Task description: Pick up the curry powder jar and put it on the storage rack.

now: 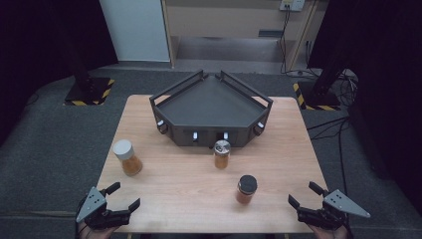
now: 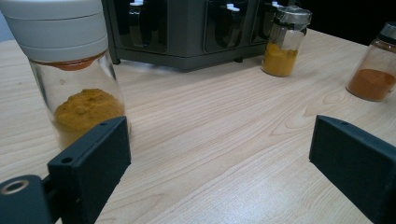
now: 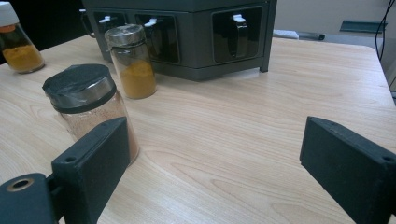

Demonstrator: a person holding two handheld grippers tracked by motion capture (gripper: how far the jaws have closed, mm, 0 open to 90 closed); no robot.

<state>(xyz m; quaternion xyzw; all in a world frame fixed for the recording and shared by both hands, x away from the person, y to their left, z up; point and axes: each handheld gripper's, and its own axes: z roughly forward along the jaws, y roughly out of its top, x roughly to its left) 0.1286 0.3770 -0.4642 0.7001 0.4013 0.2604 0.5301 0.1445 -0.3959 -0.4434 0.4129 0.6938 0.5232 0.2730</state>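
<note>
- Left gripper (image 1: 119, 200), black with a grey three-cornered plate, hovers over the near left corner of the desk (image 1: 189, 199); jaws apart, nothing between them.
- White-lidded jar (image 1: 127, 157) stands just ahead of that gripper, a little to its left: clear round glass, smooth pale cap, clumped orange-yellow powder in the lower half.
- Metal-lidded jar (image 1: 222, 154) stands farther ahead and to the left gripper's right, just in front of the rack: slim glass, shiny perforated-looking cap, yellow powder.
- Rack (image 1: 211, 107), dark grey and angular with a railed top, sits at the far side, well beyond both grippers; its front bays appear to hold jars.
- Black-lidded jar (image 1: 246, 188) stands ahead of the right gripper, to its left: glass, matt dark cap, reddish-brown powder.
- Right gripper (image 1: 300, 196) hovers over the near right corner, jaws apart and empty.
- Judgement: work is at its start, no jar grasped; next, each gripper likely advances to straddle its nearest jar, then closes gently on the slippery glass.
</note>
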